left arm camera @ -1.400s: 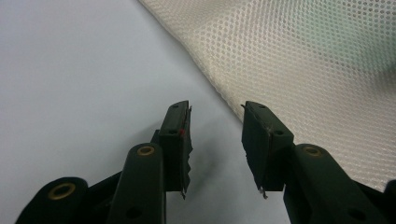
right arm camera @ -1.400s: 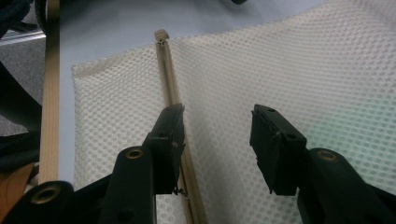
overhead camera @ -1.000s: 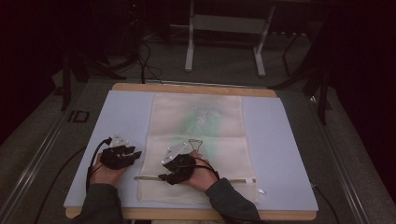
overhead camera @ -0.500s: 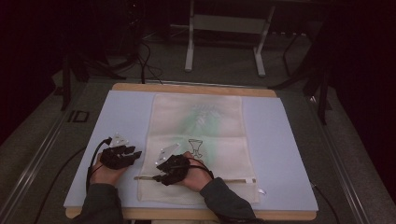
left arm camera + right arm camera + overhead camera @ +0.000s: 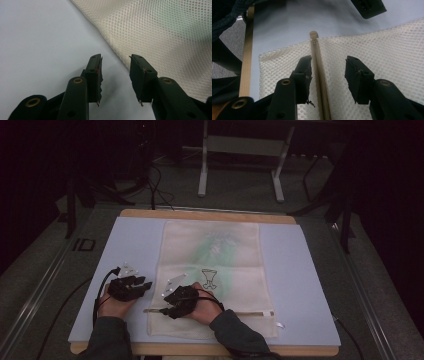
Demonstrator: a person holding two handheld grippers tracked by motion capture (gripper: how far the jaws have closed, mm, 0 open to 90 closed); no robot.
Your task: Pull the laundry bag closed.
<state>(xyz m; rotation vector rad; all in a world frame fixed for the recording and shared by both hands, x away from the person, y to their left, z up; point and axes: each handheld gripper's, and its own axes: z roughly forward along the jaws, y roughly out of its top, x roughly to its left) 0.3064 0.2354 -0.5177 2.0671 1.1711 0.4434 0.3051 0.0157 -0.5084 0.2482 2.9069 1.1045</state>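
On the worktop [image 5: 310, 285], a pale blue surface, a cream mesh bag [image 5: 212, 265] lies flat with its long axis running away from the person. A zipper [image 5: 235, 312] runs crosswise near the bag's near end.

At the left, the left tongs [image 5: 142, 285] rest on the bare worktop just beside the bag's left edge. In the left gripper view these tongs [image 5: 115, 65] are released, nothing between the jaws, and the bag [image 5: 165, 35] lies ahead and to their right, its edge slanting across the view.

Further right, the right tongs [image 5: 170, 310] are set over the left end of the zipper. In the right gripper view these tongs [image 5: 328, 66] are released, and the zipper [image 5: 319, 75] runs lengthwise between the jaws, close against the left jaw, not yet pinched. Its closed tip [image 5: 313, 34] points away from the tongs, toward the bag's left edge.

The zipper's long axis is thus in line with the right tongs, and the right hand is judged the nearer one for a grip there. The slider appears to sit at the zipper's far right end [image 5: 271, 313], well apart from both tongs, though it is too small to be sure.
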